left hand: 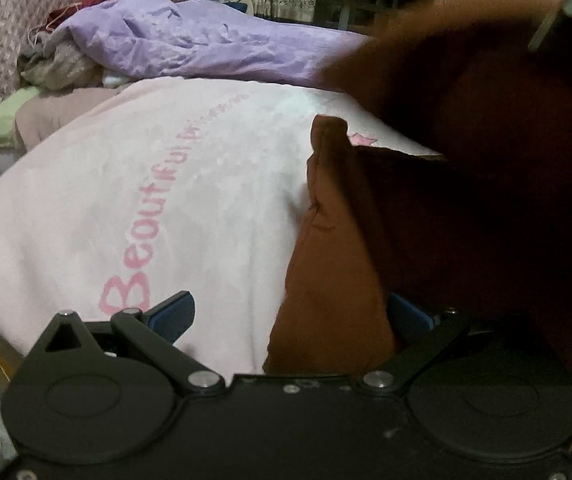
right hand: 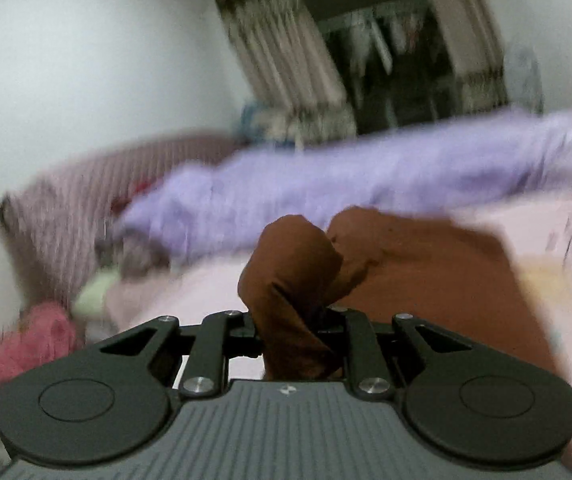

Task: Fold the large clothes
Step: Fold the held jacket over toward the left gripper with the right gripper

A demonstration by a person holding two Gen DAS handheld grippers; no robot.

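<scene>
Garment (left hand: 334,264): a brown, matte woven piece lay on the right half of the bed, a narrow folded strip of it running from the near edge toward the far side, so that its long axis pointed away from the left wrist camera; its far tip ended in a small rumpled corner, and the broader dark mass rose blurred at the upper right. Left gripper (left hand: 290,316) stood released, its blue-padded fingers (left hand: 173,314) spread wide with the strip passing between them, the right finger partly hidden by cloth. Right gripper (right hand: 292,330) was clenched on a bunched, upright wad of the same garment (right hand: 294,280), while the rest spread flat to the right over the bedding. Bed surface was a pale pink blanket (left hand: 105,200), soft and slightly napped, printed with darker pink lettering reading "Beautiful" along a line running near to far. Beyond it lay a crumpled lilac quilt (left hand: 189,44) with a faint sheen, stretched left to right across the far side. A quilted mauve headboard (left hand: 13,12) closed the far left, with a light green pillow (left hand: 1,120) below it. Striped curtains (right hand: 286,60) and a white wall (right hand: 85,60) bounded the room; the right wrist view was motion-blurred.
</scene>
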